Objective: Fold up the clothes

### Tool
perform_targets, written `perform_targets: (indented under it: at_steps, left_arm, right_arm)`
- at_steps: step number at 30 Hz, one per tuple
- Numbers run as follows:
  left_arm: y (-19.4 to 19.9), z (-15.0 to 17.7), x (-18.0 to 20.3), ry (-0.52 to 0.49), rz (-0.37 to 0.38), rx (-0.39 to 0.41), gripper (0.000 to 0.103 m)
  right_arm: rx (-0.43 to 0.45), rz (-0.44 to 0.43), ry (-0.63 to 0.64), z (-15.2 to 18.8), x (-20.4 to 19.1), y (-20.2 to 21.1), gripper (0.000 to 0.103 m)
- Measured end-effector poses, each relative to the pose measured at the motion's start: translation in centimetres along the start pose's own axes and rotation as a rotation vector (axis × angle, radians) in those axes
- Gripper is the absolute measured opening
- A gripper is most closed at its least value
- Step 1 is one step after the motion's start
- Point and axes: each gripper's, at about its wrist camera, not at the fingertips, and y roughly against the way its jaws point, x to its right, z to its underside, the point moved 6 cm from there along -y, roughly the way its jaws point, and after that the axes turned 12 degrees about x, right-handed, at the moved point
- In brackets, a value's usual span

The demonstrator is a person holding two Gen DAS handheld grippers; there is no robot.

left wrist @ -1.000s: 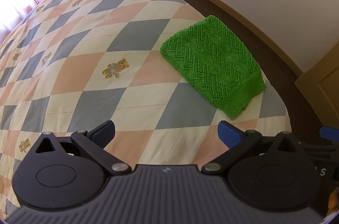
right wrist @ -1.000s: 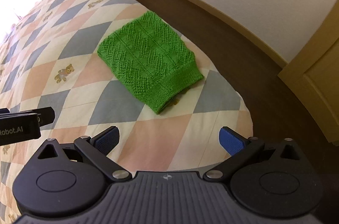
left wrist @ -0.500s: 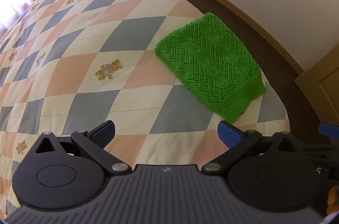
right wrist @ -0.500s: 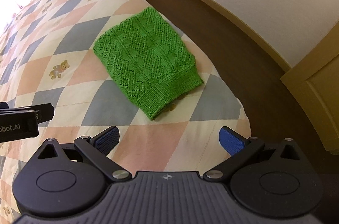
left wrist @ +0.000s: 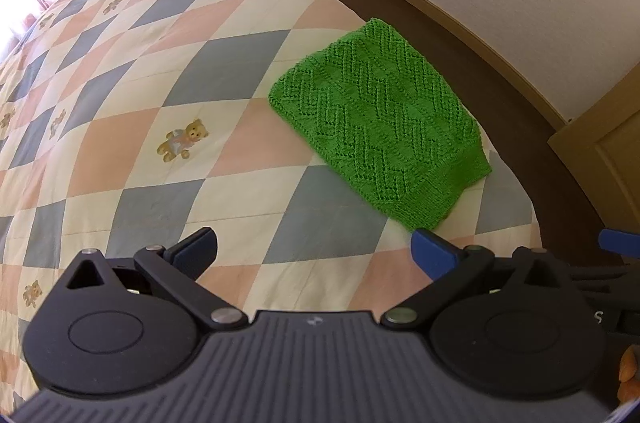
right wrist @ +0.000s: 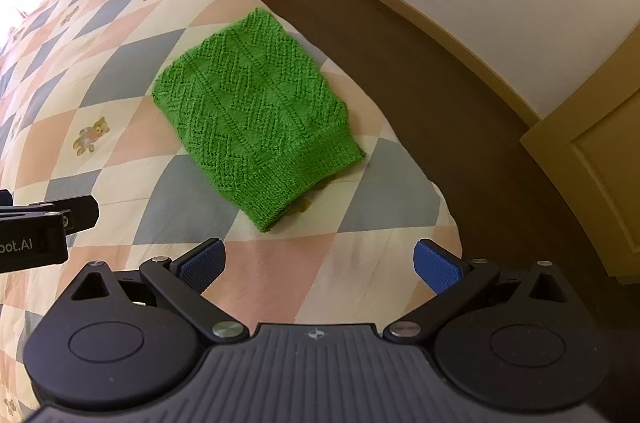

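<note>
A bright green zigzag-lace knit (right wrist: 256, 115) lies on a pink, grey-blue and cream diamond quilt (right wrist: 120, 71) (teddy-bear prints).

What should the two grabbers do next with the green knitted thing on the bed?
Probably nothing more than pull back. The green knit garment already lies as a flat, compact rectangle near the corner of the quilt. Both the left gripper and the right gripper hang short of it, jaws wide apart and empty, so the folding looks done.
</note>
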Motion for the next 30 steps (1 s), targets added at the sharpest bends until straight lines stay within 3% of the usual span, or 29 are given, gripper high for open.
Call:
perform_targets:
  at_steps: [17,30]
  left_arm:
    - [0.9,1.9,-0.3,0.015,0.019,-0.002,0.102]
    - [4.6,4.2,-0.9,-0.032,0.071,0.055,0.102]
  right_arm:
    - [0.003,0.009,0.009,1.3,0.0,0.5,0.103]
    - [0.063,0.044,-0.036,4.2,-0.8,4.4,0.103]
